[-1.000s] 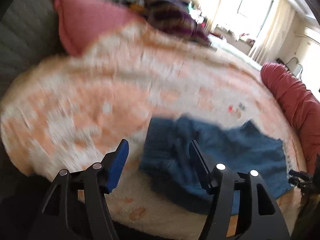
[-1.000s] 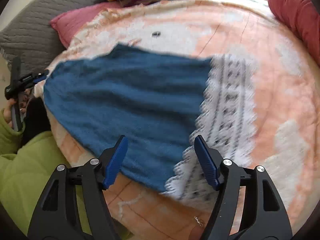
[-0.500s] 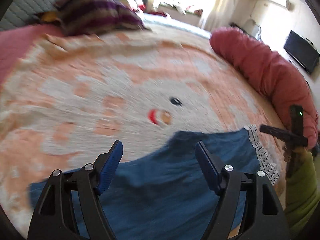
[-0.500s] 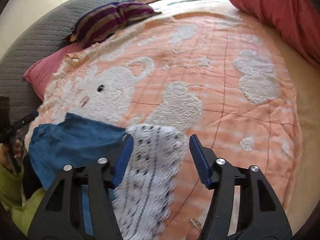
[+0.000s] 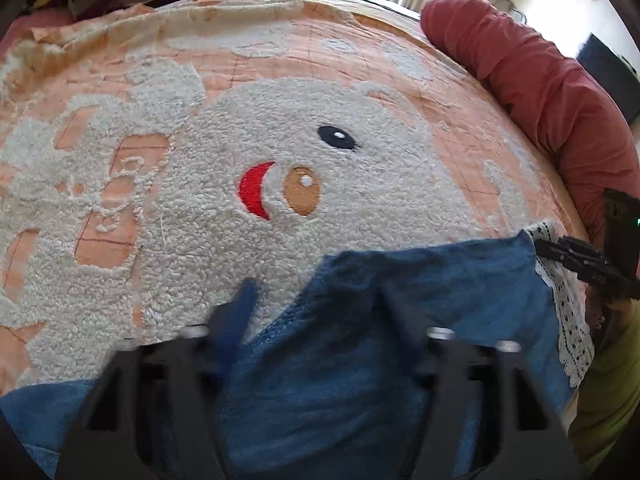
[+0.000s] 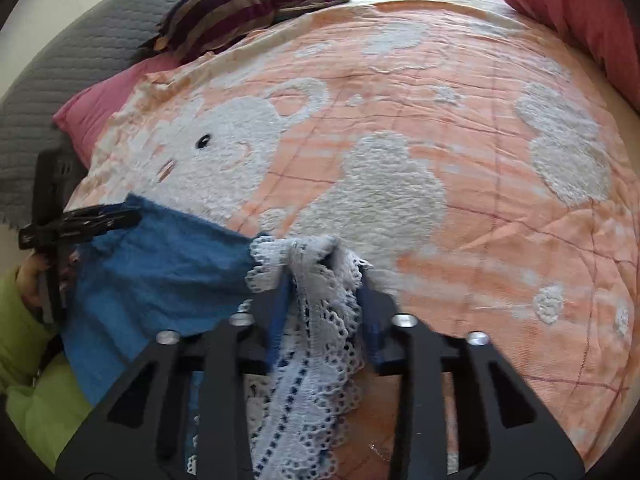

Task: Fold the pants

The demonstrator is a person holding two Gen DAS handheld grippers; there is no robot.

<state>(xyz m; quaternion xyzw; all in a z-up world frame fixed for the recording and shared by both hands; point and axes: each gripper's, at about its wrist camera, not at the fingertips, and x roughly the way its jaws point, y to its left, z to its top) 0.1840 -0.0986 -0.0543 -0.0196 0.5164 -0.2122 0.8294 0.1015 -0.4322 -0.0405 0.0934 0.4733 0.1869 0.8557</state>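
Note:
The blue pants (image 5: 360, 360) with a white lace hem (image 5: 568, 312) lie at the near edge of the bed. My left gripper (image 5: 320, 308) is blurred, its jaws still apart around the blue cloth's upper edge. In the right wrist view my right gripper (image 6: 324, 280) is closing on the bunched lace hem (image 6: 316, 344), with the blue cloth (image 6: 160, 264) to its left. The left gripper also shows in the right wrist view (image 6: 120, 216) at the blue cloth's far corner. The right gripper shows in the left wrist view (image 5: 552, 248) at the lace.
A peach blanket with a white fleecy bear (image 5: 280, 184) covers the bed. A red bolster (image 5: 540, 92) lies along the right side. A striped pillow (image 6: 240, 12), a pink pillow (image 6: 100, 108) and a grey headboard (image 6: 60, 80) are at the far left.
Both grippers moved down onto the pants. The right jaws have narrowed onto the lace hem and bunched it. The left jaws are moving in on the blue cloth's edge.

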